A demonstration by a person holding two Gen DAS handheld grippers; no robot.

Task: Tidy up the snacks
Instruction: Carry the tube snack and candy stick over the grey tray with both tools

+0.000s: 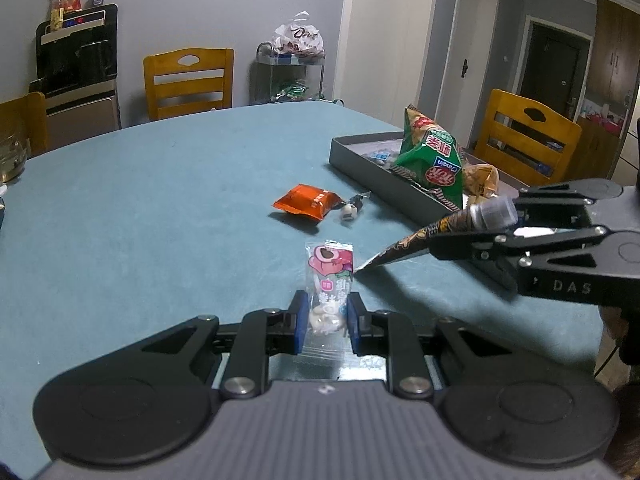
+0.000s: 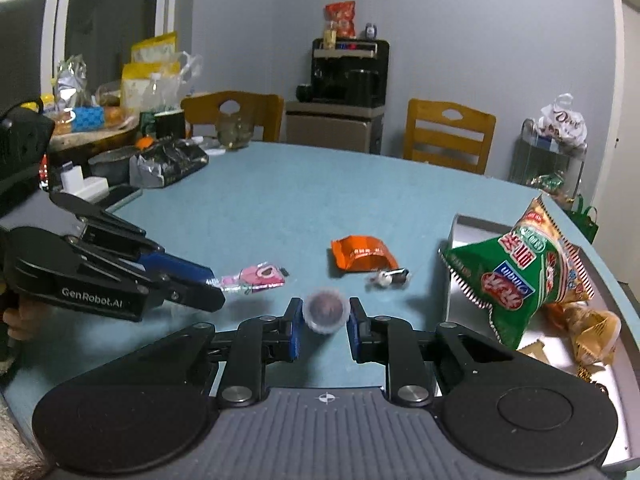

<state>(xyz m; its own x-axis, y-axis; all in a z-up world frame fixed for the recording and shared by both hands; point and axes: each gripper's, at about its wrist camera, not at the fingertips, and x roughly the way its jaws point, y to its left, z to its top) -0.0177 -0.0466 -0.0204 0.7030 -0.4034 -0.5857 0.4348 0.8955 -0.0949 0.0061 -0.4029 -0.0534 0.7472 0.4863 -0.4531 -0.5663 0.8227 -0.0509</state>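
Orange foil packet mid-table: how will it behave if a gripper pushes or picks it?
The orange foil packet looks puffed and crinkled, so probably light and apt to slide on the blue tablecloth when pushed. Its glossy film may slip between pads; gripping the flat sealed edge seems safer. It likely flexes rather than staying stiff.

a rounded surface covered in teal-blue cloth [image 1: 160,208] fills the middle of the room. behind it runs a plain pale grey-blue wall [image 1: 192,4]. two yellow wooden chairs with slatted backs [image 1: 189,80] stand along the far edge, and a third like them [image 1: 528,136] stands near the right side. against the wall is a black water dispenser on a beige cabinet [image 1: 78,64], with a red packet on top. a small metal wire trolley holding a white plastic bag [image 1: 294,68] stands by a cream-white wall corner [image 1: 380,32]. farther right are a white door [image 1: 472,48] and a dark doorway [image 1: 552,68]. in the right wrist view, a cluttered side table with bags and jars [image 2: 104,120] sits at the left edge.
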